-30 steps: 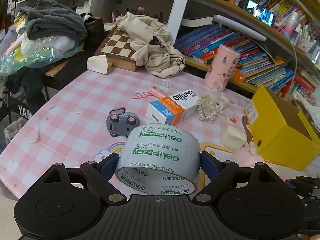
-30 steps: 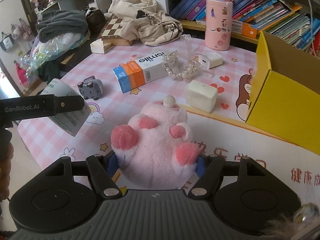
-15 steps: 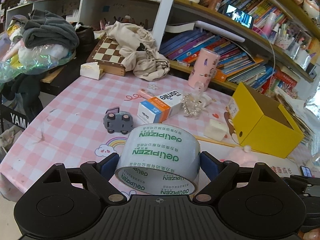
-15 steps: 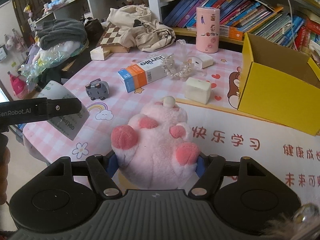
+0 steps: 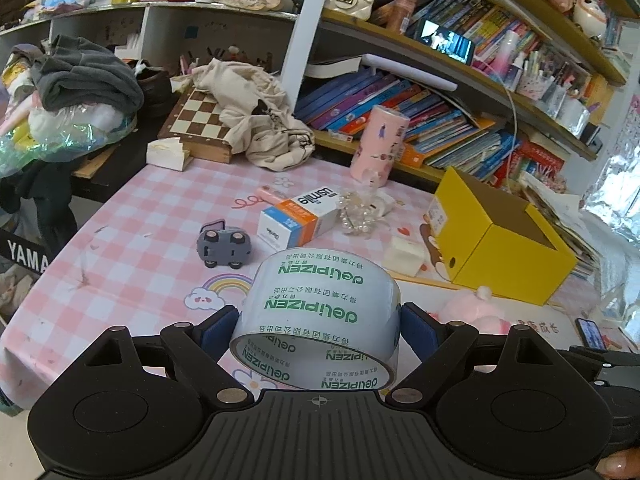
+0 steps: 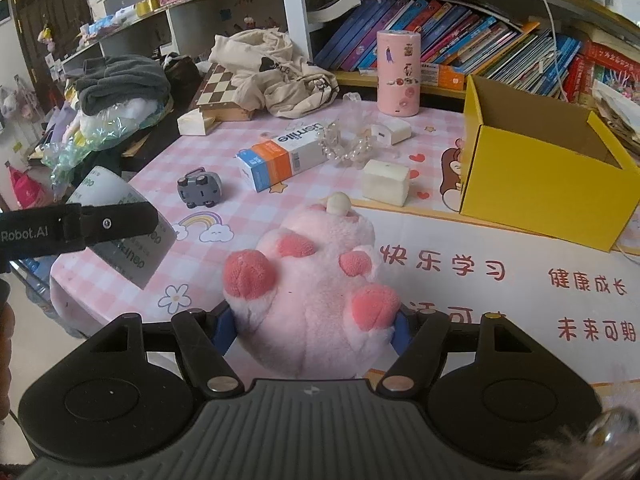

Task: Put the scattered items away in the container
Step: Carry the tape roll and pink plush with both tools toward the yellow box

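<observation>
Both claws we carry are loaded: left claw [image 5: 320, 320] clamps a clear printed tape roll [image 5: 320, 312], right claw [image 6: 316, 322] a pink plush toy [image 6: 316, 280]; the open yellow cardboard box [image 6: 536, 188] looks empty, several items remaining on the bench [image 6: 460, 264].

"deliPIZEN" is printed repeatedly in green on the roll of tape [image 5: 320, 312]. "usmile" is read in black on the white-and-orange box [image 5: 298, 216] farther off. "YAMA" is seen in white on a dark object [image 5: 24, 256] at the far left. "Robot.AI" is marked on the left gripper's finger [image 6: 80, 228]. Red Chinese characters, among them 快乐学习, are printed on the near mat [image 6: 500, 268].
</observation>
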